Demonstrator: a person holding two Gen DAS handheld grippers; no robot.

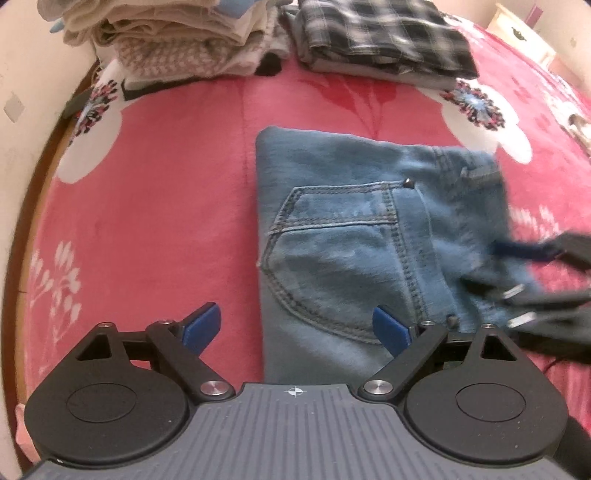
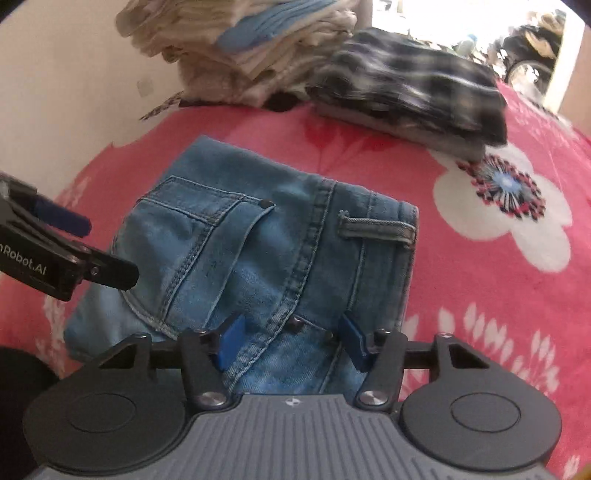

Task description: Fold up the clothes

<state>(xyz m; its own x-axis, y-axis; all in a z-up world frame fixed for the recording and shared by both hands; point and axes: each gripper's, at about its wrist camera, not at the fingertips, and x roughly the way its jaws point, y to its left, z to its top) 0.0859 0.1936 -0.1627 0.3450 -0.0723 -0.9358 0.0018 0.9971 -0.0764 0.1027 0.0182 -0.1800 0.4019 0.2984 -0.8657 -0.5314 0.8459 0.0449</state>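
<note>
Right wrist view showed the folded jeans point(image 2: 240, 254) lying compact on the pink floral blanket point(image 2: 480, 280), near the plaid pile point(image 2: 406, 96). The right gripper point(image 2: 291, 339) and the left gripper point(image 1: 295, 328) were both spread, grasping nothing. Any further handling should probably press flat, not drag.

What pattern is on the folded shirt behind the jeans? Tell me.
Black, grey and white plaid on the shirt, clearest in the left wrist view, beyond the jeans.
</note>
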